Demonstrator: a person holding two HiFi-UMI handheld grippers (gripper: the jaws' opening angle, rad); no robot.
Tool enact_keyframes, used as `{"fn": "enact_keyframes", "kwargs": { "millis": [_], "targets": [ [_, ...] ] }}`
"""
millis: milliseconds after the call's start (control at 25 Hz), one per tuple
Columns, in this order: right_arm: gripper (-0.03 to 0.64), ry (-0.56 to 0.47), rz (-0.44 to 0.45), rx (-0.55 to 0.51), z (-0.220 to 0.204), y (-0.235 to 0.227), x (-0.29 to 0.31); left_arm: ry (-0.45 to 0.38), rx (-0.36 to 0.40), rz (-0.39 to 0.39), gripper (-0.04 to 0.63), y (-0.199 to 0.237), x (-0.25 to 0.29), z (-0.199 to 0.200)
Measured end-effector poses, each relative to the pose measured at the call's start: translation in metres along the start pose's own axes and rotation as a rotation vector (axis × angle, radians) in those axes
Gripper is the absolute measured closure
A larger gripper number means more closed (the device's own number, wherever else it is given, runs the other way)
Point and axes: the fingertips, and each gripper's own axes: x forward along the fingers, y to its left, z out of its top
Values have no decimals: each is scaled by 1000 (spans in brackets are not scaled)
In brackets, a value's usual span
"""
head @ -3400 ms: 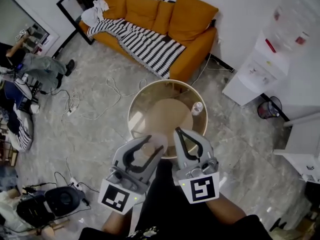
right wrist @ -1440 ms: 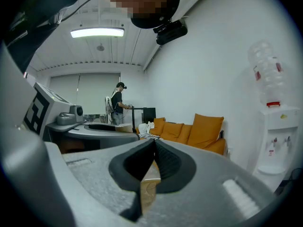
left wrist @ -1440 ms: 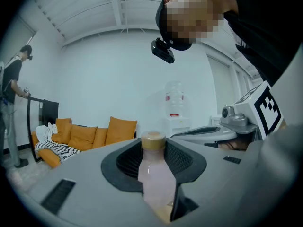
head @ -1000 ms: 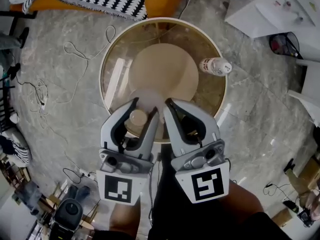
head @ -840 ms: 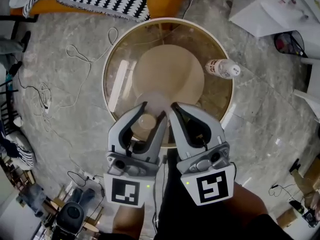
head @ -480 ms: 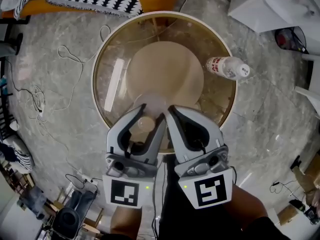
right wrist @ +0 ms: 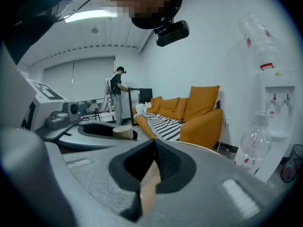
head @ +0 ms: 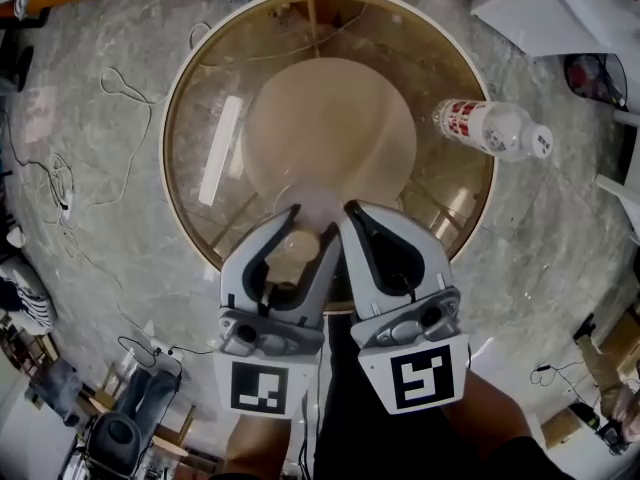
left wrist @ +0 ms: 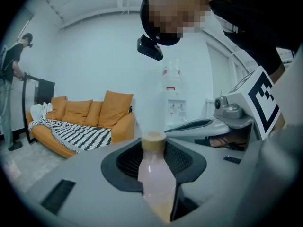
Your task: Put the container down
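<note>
Tabletop of round tinted glass (head: 195,98) lies below you. Your right gripper (head: 355,213), jaws pressed together, hangs beside your left gripper (head: 306,224) over its near edge. A clear plastic water bottle (head: 490,128) lies far right. Your left jaws pinch the frosted pink bottle with tan cap (left wrist: 155,174).

Soft, even indoor light. A ceiling lamp (right wrist: 90,16) shines overhead, and a white glare streak lies near the glass tabletop's (head: 445,183) left edge. Both gripper views bulge, with dark corners.

A round glass-topped table (head: 196,100) stood on the marbled floor (head: 560,268). A clear water bottle (head: 490,128) stood near the table's rim at two o'clock. Cables (head: 64,200) trailed at nine o'clock.
</note>
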Motion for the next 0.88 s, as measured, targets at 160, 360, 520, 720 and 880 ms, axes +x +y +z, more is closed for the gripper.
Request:
{"fn": "enact_keyframes", "kwargs": {
  "millis": [160,360,520,720,880],
  "targets": [
    [620,3,3,14,-19,5,12,21,-16,29,448,7,2,-25],
    [620,13,14,8,-45,5,22,44,-22,43,448,12,11,-52],
    [620,43,-4,17,-68,-2,27,41,-17,33,448,11,21,-64],
    [620,42,-11,16,-80,-6,34,38,-16,29,448,12,29,-78],
    [620,50,-9,12,-88,-5,38,37,-23,30,447,14,32,-89]
  ]
}}
